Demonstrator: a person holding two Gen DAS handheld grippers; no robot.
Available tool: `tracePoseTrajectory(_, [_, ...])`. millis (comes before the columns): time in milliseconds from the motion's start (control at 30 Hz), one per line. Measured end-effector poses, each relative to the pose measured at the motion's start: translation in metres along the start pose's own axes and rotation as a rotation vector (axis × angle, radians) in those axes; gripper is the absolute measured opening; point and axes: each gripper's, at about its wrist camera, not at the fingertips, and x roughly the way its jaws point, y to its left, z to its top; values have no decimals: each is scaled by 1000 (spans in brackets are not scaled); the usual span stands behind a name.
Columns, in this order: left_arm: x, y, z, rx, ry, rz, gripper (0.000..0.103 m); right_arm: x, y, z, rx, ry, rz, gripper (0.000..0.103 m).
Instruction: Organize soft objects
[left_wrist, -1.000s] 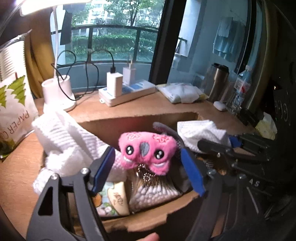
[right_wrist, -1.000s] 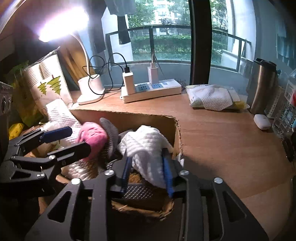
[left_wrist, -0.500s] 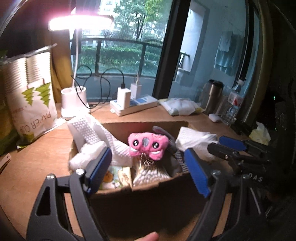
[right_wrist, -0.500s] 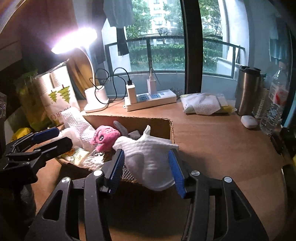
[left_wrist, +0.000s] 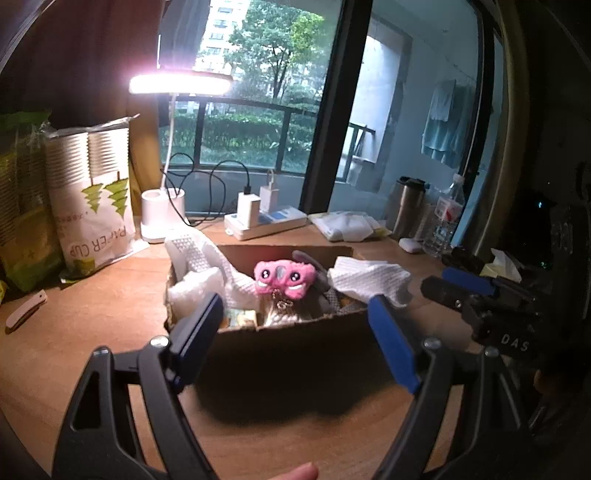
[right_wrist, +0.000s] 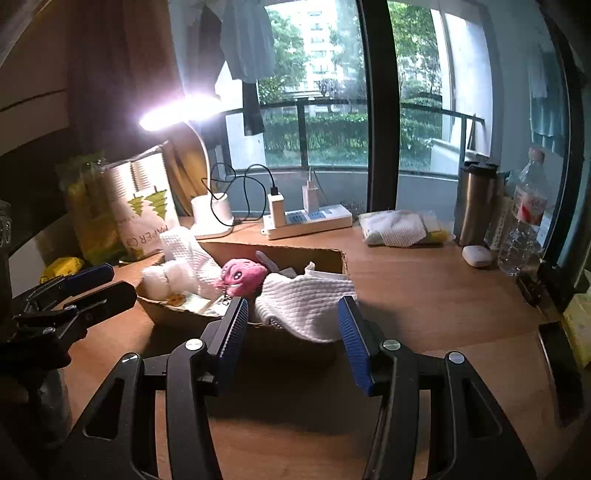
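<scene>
An open cardboard box on the wooden desk holds a pink plush in the middle. A white waffle cloth lies at its left. Another white cloth is draped over the right front corner. My left gripper hovers open in front of the box, its jaws wide apart and holding nothing. My right gripper is open too, held back from the draped cloth, its pads clear of it.
Behind the box are a lit desk lamp, a power strip with chargers and a paper cup bag. A folded white cloth, a steel flask, a water bottle and a small white case sit at the back right.
Both grippers have drawn back and up from the box. The right jaws have widened and let go of the white cloth, which now lies over the box's corner.
</scene>
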Motion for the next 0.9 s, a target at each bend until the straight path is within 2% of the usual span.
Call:
tracePoseTrajectory(667, [-73, -14, -15, 39, -90, -6, 82, -68, 30, -21, -32, -92, 5, 54])
tracePoseTrajectory(900, [-99, -24, -14, 73, -150, -1, 82, -95, 41, -24, -52, -132, -5, 55])
